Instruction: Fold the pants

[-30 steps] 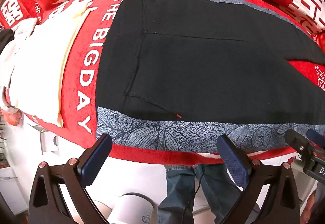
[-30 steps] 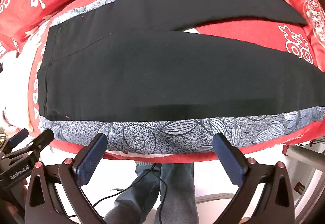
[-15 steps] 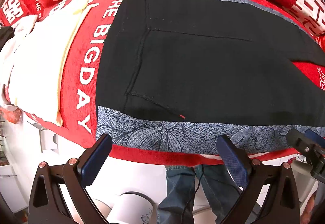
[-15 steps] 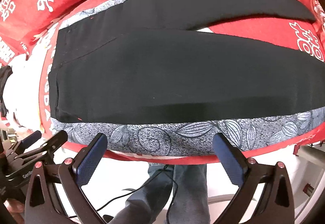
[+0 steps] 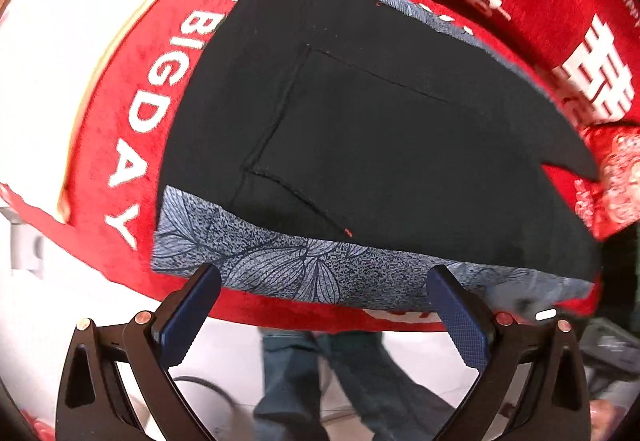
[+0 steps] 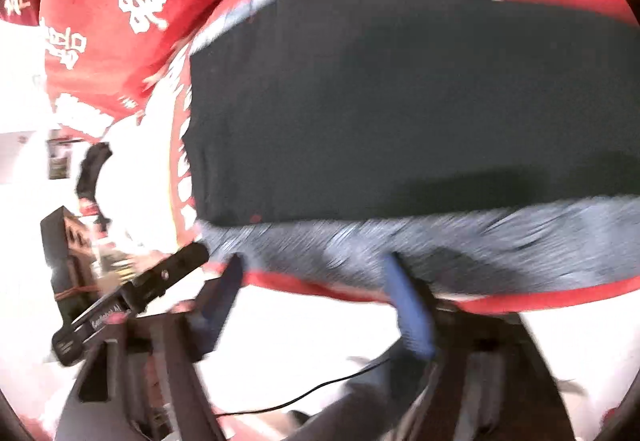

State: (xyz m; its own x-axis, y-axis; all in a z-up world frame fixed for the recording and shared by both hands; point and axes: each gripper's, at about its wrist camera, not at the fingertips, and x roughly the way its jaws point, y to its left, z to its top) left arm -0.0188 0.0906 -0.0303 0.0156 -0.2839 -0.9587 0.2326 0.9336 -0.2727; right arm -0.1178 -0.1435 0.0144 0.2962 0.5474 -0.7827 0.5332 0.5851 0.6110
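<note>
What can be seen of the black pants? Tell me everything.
The black pants are plain, matte, soft-looking fabric with visible seam lines and tiny red stitch marks. They lie spread flat and unfolded, legs parted in a narrow V, on a grey leaf-print cloth over a red blanket. Neither the left gripper nor the right gripper touches them; both are open at the near edge.

Black pants [image 5: 384,129] lie on grey leaf-print cloth [image 5: 288,265] over a white-lettered red blanket [image 5: 132,145].
</note>
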